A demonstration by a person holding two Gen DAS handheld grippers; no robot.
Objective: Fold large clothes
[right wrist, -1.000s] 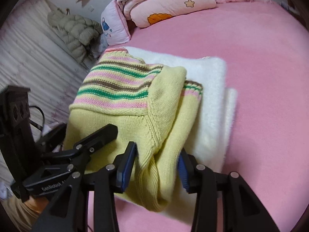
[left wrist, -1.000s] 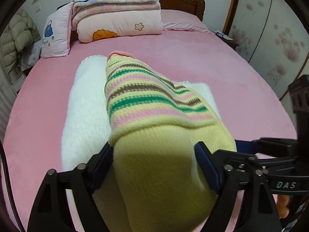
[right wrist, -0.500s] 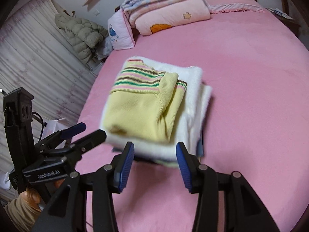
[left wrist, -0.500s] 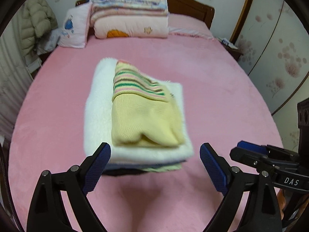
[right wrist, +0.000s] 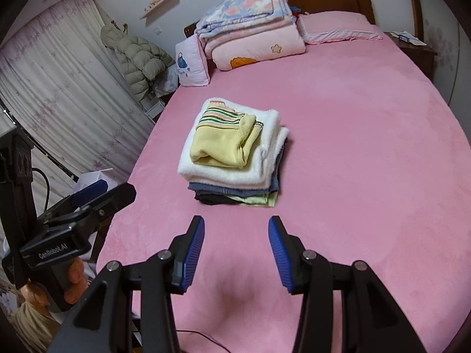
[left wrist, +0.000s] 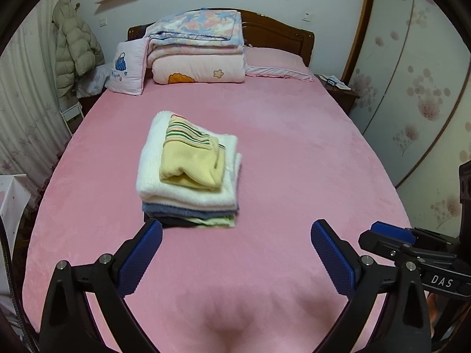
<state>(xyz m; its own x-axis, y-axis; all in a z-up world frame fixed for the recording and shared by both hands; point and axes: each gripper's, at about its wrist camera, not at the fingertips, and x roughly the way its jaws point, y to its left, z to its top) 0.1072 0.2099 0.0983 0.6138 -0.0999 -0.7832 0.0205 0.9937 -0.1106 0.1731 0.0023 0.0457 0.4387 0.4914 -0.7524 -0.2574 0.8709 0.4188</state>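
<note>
A folded yellow sweater with green, pink and brown stripes lies on top of a stack of folded clothes on the pink bed. Under it are a white fleece, a blue piece, a dark piece and a pale green one. The stack also shows in the right wrist view, with the sweater on top. My left gripper is open and empty, well short of the stack. My right gripper is open and empty, also back from the stack.
Folded quilts and a pillow lie at the headboard. A puffy coat hangs at the left by curtains. A nightstand and wardrobe doors stand on the right. A white box sits beside the bed's left edge.
Both grippers let go of the yellow sweater and pulled back from the stack. The sweater now rests folded on top of the pile.
</note>
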